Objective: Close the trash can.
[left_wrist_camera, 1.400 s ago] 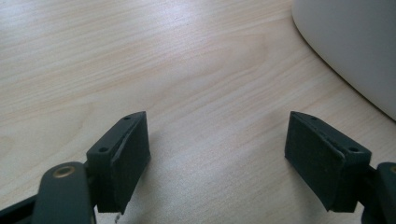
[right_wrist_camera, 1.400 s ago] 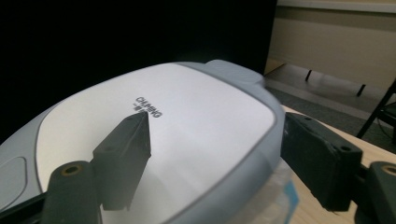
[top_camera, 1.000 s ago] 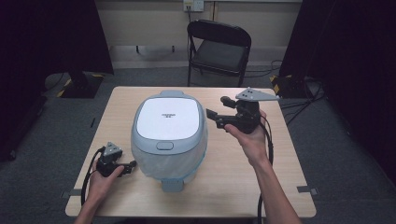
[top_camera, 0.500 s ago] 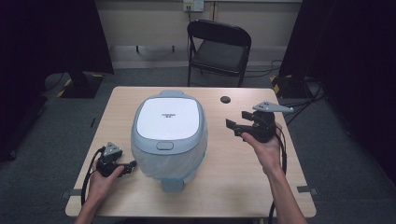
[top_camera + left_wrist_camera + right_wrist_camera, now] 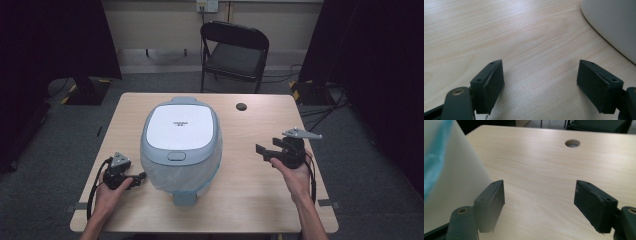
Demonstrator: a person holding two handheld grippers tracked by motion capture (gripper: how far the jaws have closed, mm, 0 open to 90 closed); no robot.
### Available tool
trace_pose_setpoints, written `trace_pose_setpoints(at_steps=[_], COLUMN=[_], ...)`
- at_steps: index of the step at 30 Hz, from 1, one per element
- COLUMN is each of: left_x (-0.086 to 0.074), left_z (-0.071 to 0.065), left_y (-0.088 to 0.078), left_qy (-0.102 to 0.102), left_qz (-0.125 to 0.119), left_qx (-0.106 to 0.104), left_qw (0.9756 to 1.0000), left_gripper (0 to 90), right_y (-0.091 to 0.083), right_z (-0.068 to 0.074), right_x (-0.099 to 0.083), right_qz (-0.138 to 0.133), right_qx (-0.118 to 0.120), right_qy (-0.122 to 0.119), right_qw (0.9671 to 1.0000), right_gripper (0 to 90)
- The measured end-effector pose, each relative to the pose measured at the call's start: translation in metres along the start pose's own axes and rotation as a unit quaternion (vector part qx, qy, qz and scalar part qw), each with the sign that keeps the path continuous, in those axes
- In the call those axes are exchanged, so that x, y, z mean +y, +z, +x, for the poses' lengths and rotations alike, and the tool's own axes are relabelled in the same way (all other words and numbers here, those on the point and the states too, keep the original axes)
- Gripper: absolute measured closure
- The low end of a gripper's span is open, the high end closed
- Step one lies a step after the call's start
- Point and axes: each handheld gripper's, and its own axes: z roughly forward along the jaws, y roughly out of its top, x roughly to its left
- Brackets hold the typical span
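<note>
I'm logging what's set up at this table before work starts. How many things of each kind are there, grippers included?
Lidded bins with a liner bag: 1, the bin
Hand-held grippers: 2, the left gripper and the right gripper, both open and empty
Tables: 1, the table
Folding chairs: 1, the chair
Total: 5

Setting: a recording studio or lab room, not a home. Evidence: black curtains (image 5: 55,40) hung at both sides; grey carpet floor (image 5: 45,150); one bare wooden table (image 5: 250,190) with a cable hole (image 5: 241,106); a black folding chair (image 5: 234,52); a wall socket (image 5: 207,5); loose cables (image 5: 325,107) on the floor.
</note>
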Motion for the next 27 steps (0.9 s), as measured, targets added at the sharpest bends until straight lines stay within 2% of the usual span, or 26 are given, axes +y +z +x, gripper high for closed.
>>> trace_pose_setpoints(at_steps=[5, 9, 10, 12, 19, 27], left_x=[0.000, 0.000, 0.000, 0.000, 0.000, 0.000], left_z=[0.000, 0.000, 0.000, 0.000, 0.000, 0.000], left_y=[0.000, 0.000, 0.000, 0.000, 0.000, 0.000], left_qy=[0.000, 0.000, 0.000, 0.000, -0.001, 0.001], left_qz=[0.000, 0.000, 0.000, 0.000, -0.001, 0.000], left_qx=[0.000, 0.000, 0.000, 0.000, 0.000, -0.001], left_qw=[1.0000, 1.0000, 1.0000, 1.0000, 1.0000, 1.0000], left_gripper=[21.3, 21.3, 21.3, 21.3, 21.3, 21.1], right_y=[0.007, 0.011, 0.012, 0.014, 0.020, 0.025], right_z=[-0.017, -0.030, -0.034, -0.039, -0.052, -0.054], right_x=[-0.028, -0.045, -0.050, -0.057, -0.074, -0.088], right_qz=[0.027, 0.046, 0.052, 0.056, 0.090, 0.122], right_qx=[-0.015, -0.030, -0.041, -0.043, -0.074, -0.101], right_qy=[0.015, 0.026, 0.025, 0.029, 0.033, 0.022], right_qw=[0.9994, 0.9982, 0.9975, 0.9971, 0.9927, 0.9871], right_gripper=[21.7, 20.1, 19.3, 17.7, 15.7, 15.6])
